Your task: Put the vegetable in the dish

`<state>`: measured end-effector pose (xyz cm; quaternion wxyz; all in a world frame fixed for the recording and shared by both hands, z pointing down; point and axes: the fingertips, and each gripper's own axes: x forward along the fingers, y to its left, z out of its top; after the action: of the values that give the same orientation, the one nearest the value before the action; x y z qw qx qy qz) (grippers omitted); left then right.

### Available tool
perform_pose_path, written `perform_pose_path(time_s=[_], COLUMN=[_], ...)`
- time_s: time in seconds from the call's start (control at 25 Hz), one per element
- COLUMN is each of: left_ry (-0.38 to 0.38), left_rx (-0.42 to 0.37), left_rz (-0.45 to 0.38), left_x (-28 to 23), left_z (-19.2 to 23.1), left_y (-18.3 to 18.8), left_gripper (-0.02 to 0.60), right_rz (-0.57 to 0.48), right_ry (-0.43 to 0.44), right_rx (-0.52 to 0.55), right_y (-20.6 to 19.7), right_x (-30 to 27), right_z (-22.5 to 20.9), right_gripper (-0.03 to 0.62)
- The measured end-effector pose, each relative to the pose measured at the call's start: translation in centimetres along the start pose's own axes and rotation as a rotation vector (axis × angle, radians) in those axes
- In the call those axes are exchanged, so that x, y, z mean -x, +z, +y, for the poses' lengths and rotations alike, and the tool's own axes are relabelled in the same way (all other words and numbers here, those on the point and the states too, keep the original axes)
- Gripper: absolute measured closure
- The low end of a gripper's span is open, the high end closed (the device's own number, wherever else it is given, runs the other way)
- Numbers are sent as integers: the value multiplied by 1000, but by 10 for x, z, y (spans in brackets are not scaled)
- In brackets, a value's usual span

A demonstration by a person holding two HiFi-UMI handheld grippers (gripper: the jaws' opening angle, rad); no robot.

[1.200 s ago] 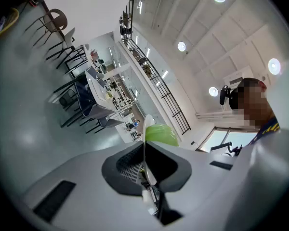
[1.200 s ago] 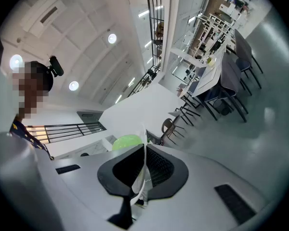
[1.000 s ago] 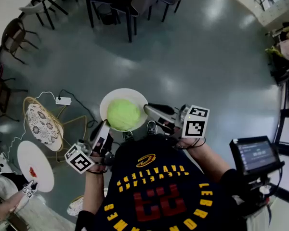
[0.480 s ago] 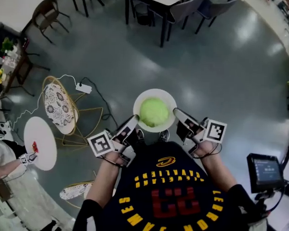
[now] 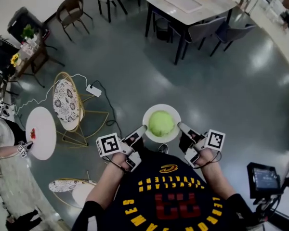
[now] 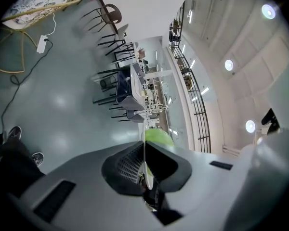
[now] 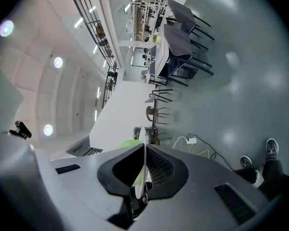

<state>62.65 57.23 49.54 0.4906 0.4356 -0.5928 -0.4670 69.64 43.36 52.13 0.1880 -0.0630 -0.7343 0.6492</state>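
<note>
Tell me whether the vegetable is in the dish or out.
In. The green vegetable sits in the middle of the dish, which the left gripper and right gripper each clamp by its rim.

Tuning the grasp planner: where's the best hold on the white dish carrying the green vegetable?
Grip the dish by its thin rim, edge-on from opposite sides, level: the round vegetable fills the middle and could roll. Left tool and right tool clamp it so.
</note>
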Motion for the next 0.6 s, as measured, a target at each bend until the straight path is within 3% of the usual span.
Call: perform_pose_path(time_s=[0.32,0.6], left_ry=[38,26], left_rx=[38,67], left_rz=[-32,-1], left_x=[-8,-35], left_z=[8,25], left_y=[10,54], left_gripper=[569,570], right_rz=[42,17], right_ry=[-5,-36], right_rx=[-36,-41], right_y=[13,42], right_x=[-14,-51], right_z=[-7,-14], right_gripper=[577,577])
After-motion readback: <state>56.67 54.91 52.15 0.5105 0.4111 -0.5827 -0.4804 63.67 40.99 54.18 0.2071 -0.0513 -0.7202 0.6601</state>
